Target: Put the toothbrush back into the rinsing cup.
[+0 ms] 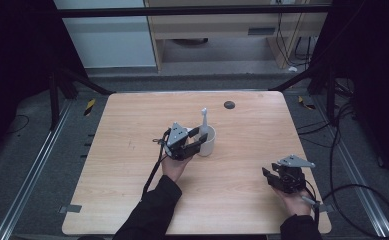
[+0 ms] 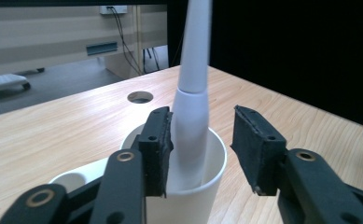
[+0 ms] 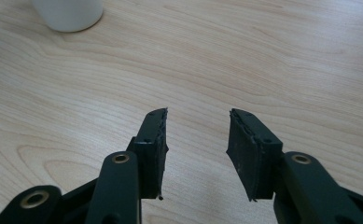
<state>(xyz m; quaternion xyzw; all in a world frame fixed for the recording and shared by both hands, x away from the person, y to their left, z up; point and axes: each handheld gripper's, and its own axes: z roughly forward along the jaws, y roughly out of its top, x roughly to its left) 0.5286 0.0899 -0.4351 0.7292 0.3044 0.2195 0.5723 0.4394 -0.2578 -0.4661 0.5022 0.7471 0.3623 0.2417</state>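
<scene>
Left gripper (image 2: 202, 149) jaws apart, flanking toothbrush (image 2: 191, 116) in white cup (image 2: 193, 200).

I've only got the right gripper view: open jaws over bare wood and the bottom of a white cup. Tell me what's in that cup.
Observer: A white toothbrush stands upright in the cup, head up.
Operator: Report where the left gripper is.
Observer: The left gripper is at the cup, jaws open on either side of the toothbrush handle, one pad touching or nearly touching it.
Operator: Say how far apart the two grippers are.
Observer: Well apart. The right gripper rests near the table's right front corner, while the cup is about mid-table.
</scene>
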